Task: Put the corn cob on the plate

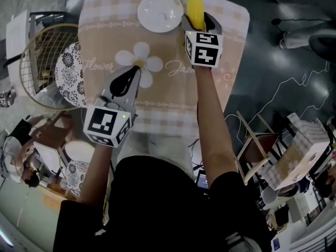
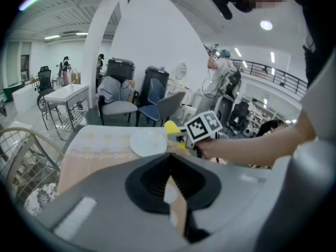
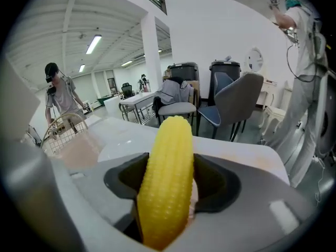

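The yellow corn cob (image 1: pixel 195 10) is held lengthwise between the jaws of my right gripper (image 1: pixel 196 19), just right of the white plate (image 1: pixel 160 12) at the far end of the table. In the right gripper view the corn cob (image 3: pixel 167 188) fills the gap and both pads press on it, and the plate (image 3: pixel 123 143) shows pale to the left beyond it. My left gripper (image 1: pixel 131 73) hovers over the daisy print in the middle of the tablecloth, jaws shut with nothing between them. The left gripper view shows the plate (image 2: pixel 148 142) with the corn cob (image 2: pixel 170 126) beside it.
The checked tablecloth (image 1: pixel 168 104) covers a small table. A wire basket (image 1: pixel 37 62) and patterned plates (image 1: pixel 71 72) stand off the table's left edge. A wooden chair (image 1: pixel 257 140) is on the right, and other people and chairs are farther off.
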